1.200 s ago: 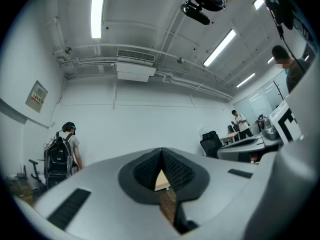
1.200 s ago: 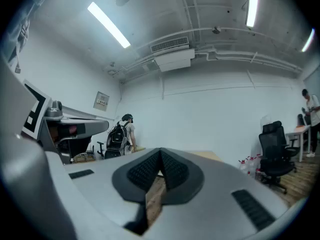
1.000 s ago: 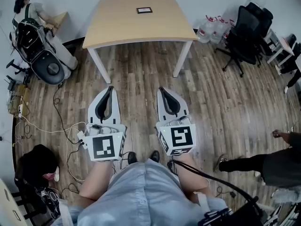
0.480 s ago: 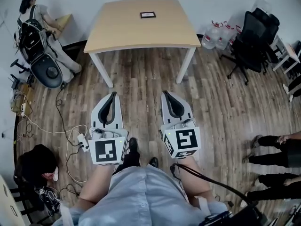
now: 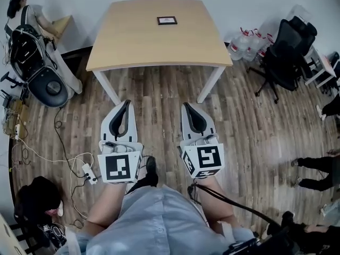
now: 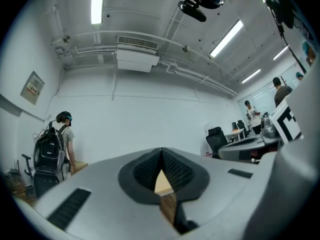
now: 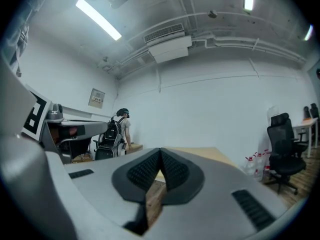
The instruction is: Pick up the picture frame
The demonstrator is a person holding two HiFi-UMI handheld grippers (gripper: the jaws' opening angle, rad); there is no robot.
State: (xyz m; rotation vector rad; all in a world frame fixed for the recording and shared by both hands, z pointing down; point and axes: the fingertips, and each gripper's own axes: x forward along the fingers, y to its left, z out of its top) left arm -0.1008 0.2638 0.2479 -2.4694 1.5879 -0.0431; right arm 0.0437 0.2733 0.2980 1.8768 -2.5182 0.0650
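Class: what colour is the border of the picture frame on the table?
Black, around a pale centre. The picture frame shows best in the head view.

picture frame: content too small | bystander: cut by right edge

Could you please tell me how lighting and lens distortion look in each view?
Head view: even light, sharp; the table looks bowed by the wide lens. Left gripper view: a ceiling light glares, corners go black. Right gripper view: the same.
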